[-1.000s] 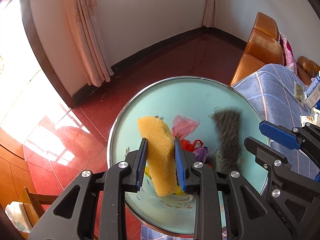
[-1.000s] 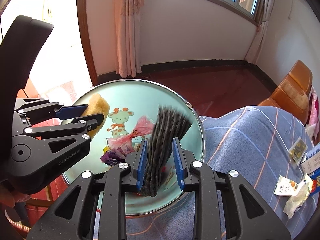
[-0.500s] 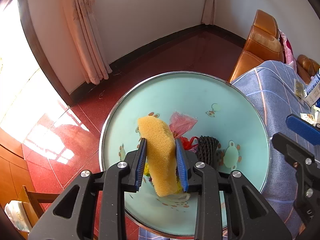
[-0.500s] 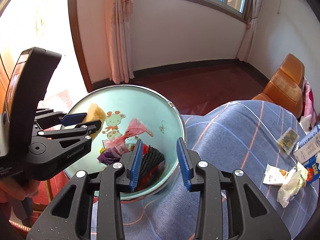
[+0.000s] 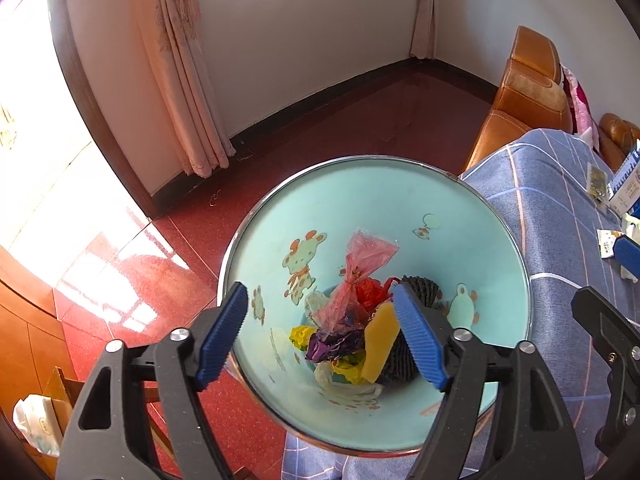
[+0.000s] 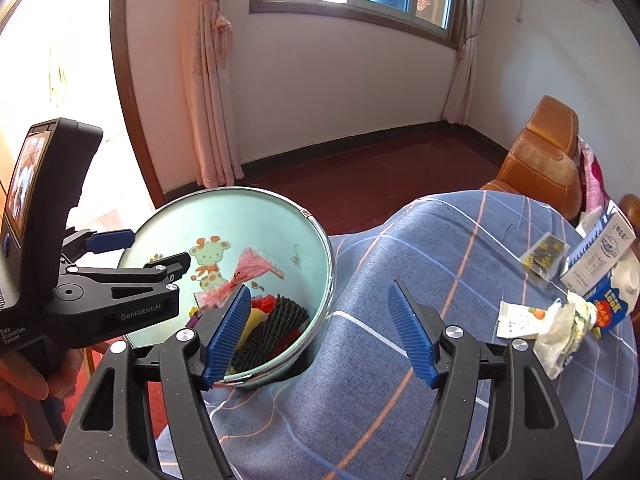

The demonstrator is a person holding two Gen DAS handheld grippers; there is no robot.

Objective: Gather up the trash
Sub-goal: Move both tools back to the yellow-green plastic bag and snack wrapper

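Note:
A pale blue bin (image 5: 360, 200) with cartoon animals stands below my left gripper (image 5: 320, 336). Its jaws are opening and nothing sits between the pads. The yellow sponge (image 5: 380, 344) lies loose in the bin beside a black ribbed piece (image 5: 418, 290), a pink plastic bag (image 5: 364, 256) and other coloured scraps. My right gripper (image 6: 320, 334) hangs over the bin's rim (image 6: 320, 236) and the blue checked blanket (image 6: 440, 240), jaws opening and empty. Wrappers (image 6: 516, 320), a crumpled white bag (image 6: 560, 332) and a blue carton (image 6: 608, 308) lie on the blanket to its right.
An orange leather seat (image 6: 548, 160) stands behind the blanket. Pink curtains (image 5: 180, 80) hang by the wall over a red tiled floor (image 5: 140, 280). A white box (image 6: 600, 256) and a dark packet (image 6: 544, 256) also lie on the blanket. A hand (image 6: 24, 380) holds the left gripper (image 6: 152, 250).
Both grippers went from shut to open. The black ribbed piece, then the yellow sponge, dropped into the bin. The right gripper drew away to the right, over the blanket.

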